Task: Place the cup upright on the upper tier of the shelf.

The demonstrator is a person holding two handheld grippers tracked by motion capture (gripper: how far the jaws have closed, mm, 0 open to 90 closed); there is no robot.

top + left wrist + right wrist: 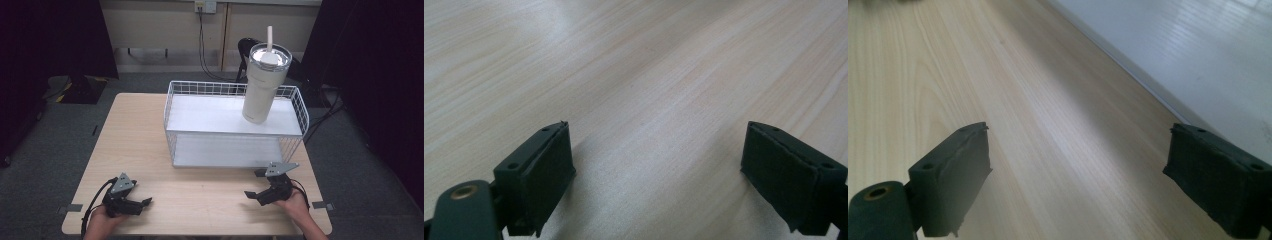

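- High view: tumbler (263,82) stands upright on the top shelf of the white wire rack (235,125), right end, near the rim; nearest to the right gripper (260,186), still well apart.
- Risk, my read: tall and top-heavy with straw, so a high or off-centre grab could tip it over the low wire rim.
- Risk: a low approach may snag the rack's front wires.
- Right gripper: jaws wide apart, empty, by the rack's front edge.
- Left gripper (134,195): jaws wide apart, empty, over bare counter (140,130).

Cream tumbler (262,85) in white wire basket (295,100).
Pale wood-grain table (135,130) (fine streaks); black grippers (260,187).
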